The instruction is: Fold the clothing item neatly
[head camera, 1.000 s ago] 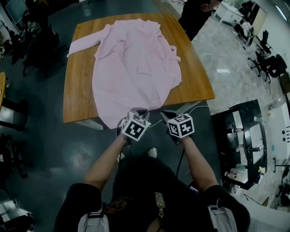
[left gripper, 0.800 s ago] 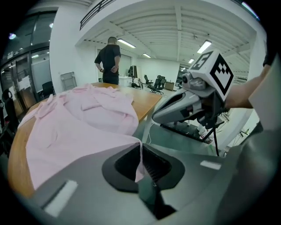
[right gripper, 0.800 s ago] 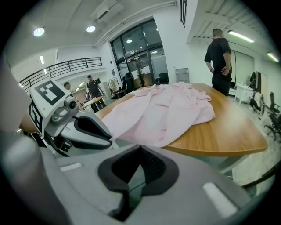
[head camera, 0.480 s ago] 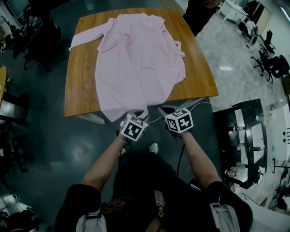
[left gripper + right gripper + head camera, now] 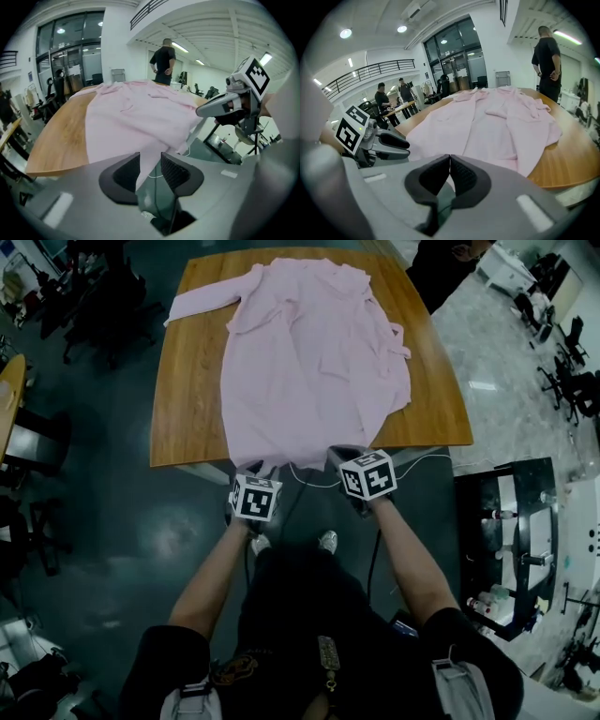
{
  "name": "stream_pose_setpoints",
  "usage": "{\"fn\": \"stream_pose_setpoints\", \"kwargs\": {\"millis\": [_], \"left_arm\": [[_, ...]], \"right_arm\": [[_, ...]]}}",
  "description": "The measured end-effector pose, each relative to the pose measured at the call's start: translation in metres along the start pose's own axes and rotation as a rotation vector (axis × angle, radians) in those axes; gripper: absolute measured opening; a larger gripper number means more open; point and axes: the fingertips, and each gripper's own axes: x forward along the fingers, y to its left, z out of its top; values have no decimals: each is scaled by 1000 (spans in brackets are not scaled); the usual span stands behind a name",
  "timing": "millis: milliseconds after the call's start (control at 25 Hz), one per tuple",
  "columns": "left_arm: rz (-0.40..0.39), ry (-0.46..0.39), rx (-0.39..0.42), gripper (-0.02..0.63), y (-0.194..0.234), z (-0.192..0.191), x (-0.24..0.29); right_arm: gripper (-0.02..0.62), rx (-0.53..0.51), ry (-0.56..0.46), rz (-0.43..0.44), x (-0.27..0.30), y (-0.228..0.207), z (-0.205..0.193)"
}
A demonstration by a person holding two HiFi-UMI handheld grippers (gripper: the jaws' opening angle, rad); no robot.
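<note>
A pink shirt [image 5: 314,352] lies spread on the wooden table [image 5: 192,418], its hem drooping over the near edge. My left gripper [image 5: 247,472] is at the hem's left corner. Its jaws have just been opening, and in the left gripper view a strip of hem [image 5: 149,161] hangs loose between the parted pads of the left gripper [image 5: 150,157]. My right gripper [image 5: 345,456] is shut on the hem further right; in its own view the right gripper [image 5: 449,159] has its pads together, with pink cloth [image 5: 497,126] right behind them.
A person in black [image 5: 450,263] stands beyond the table's far right corner. Chairs [image 5: 103,306] crowd the floor to the left. A white cable [image 5: 309,482] runs below the near edge. A dark shelf unit [image 5: 506,521] stands at the right.
My left gripper has moved left, away from the right one, and its jaws have opened around the hem. The right gripper shifted slightly and stays shut.
</note>
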Motion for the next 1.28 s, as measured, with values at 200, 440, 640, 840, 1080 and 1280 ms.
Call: {"fn": "stream_pose_setpoints", "kwargs": {"millis": [200,440,640,840,1080,1280], "left_arm": [[162,40,-136,149,61,-27,-3],[186,45,-289,150,84,-41,3],[168,64,-355,121,91,-51,13],[143,72,-359,21,93,-57,11],[147,89,-336,20,103,-68,-3],[153,96,-320,18,111,-75,-11]], "right_arm": [[28,-16,13,-27,25,-5,17],[67,-7,49,-65,54,-19,34],[49,5,104,-117,70,-28,25],[6,8,89,-124,62,-25,28],[6,48,41,-164,41,-28,24],[6,88,12,-207,31,-35,15]]}}
